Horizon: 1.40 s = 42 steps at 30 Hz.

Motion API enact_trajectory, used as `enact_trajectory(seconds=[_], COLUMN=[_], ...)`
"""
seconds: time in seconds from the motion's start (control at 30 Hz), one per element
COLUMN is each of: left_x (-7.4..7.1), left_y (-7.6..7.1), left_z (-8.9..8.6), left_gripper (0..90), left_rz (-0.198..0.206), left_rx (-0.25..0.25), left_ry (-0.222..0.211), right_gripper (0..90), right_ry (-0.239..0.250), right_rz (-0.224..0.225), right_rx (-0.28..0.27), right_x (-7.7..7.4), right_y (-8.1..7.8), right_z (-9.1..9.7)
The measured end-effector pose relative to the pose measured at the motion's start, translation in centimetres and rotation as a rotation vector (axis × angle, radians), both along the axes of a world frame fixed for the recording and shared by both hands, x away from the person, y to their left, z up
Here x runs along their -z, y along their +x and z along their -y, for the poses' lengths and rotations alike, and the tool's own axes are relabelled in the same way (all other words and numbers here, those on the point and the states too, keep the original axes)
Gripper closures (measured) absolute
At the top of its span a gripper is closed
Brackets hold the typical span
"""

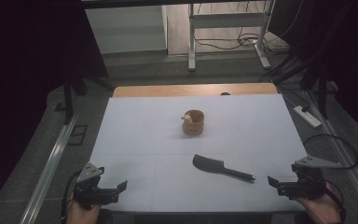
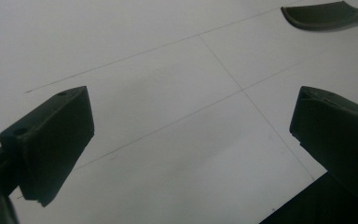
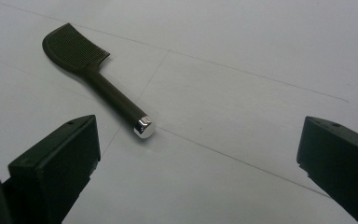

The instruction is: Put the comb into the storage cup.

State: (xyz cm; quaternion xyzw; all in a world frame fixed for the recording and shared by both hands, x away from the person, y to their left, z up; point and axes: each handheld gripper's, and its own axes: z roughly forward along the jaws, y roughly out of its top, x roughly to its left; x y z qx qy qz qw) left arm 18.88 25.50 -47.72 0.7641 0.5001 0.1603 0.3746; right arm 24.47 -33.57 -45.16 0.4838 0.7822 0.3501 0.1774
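The white surface (image 1: 144, 140) is seen bearing a wooden cup (image 1: 193, 122) at its middle and a black comb (image 1: 221, 168) nearer the front, lying flat, its handle pointed at the right tongs (image 1: 273, 181). Left tongs (image 1: 121, 185) and right tongs are held wide at the front corners, with nothing gripped

Comb (image 1: 221, 167): lower centre-right of the high view, on the table (image 1: 135, 140).
Cup (image 1: 194, 122): centre, set behind the comb.
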Motion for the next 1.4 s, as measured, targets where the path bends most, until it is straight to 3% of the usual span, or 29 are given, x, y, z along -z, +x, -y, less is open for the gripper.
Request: enact_trajectory(seconds=[0.9,1.2,1.4], left_x=[0.0,0.0,0.0], left_y=[0.0,0.1,0.1], left_z=[-0.4,-0.5,-0.5], left_gripper=[0.3,0.2,0.2], left_rz=[0.005,0.003,0.003], left_rx=[0.009,0.006,0.004], left_ry=[-0.040,-0.047,-0.050], right_gripper=[0.0,0.0,0.0], right_ry=[-0.032,-0.042,-0.020], right_rz=[-0.016,-0.017,-0.035], right_rx=[-0.049,-0.107,-0.129], right_x=[0.1,0.0,-0.2], right_y=[0.0,0.1,0.6], right_z=[-0.4,-0.8,-1.0])
